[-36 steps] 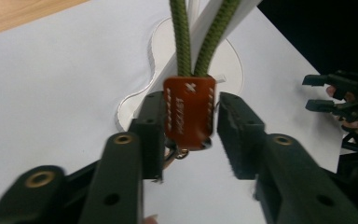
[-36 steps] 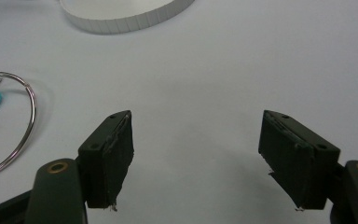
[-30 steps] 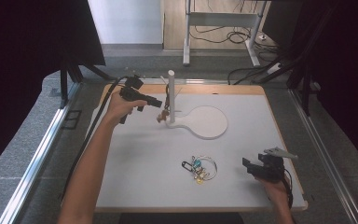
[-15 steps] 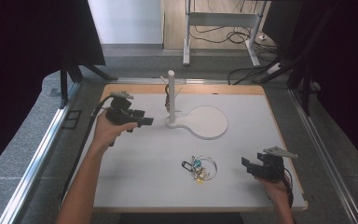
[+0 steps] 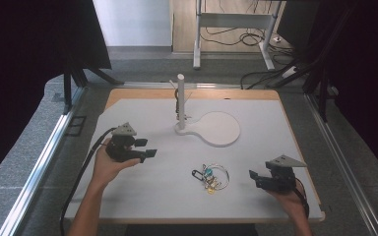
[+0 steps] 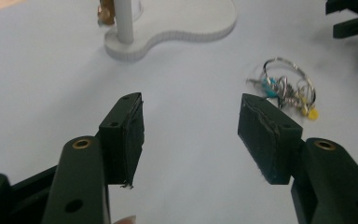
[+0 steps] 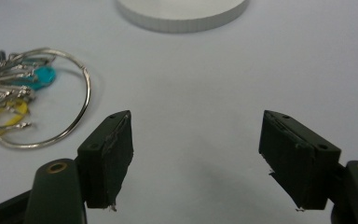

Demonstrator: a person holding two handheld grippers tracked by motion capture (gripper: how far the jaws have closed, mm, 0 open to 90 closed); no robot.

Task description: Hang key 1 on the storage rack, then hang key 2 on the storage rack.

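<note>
Key ring [image 5: 210,176] lies loose on the worktop [image 5: 256,196], between two wide-open claws.

The keys sit flat on the white worktop in front of the stand [image 5: 181,105], whose post rises from a round-lobed base. The left claw [image 5: 145,149] hovers near the keys on their left, jaws wide, holding nothing; the right claw [image 5: 254,178] rests low just right of them, jaws equally wide and empty. In my judgement the pick-up goes best if one claw comes down over the big wire loop [image 7: 72,100], which lies clear of the bunched keys, and closes across the wire rather than the tangle. Both forearms reach in from the near edge, the left stretched farther forward.
</note>
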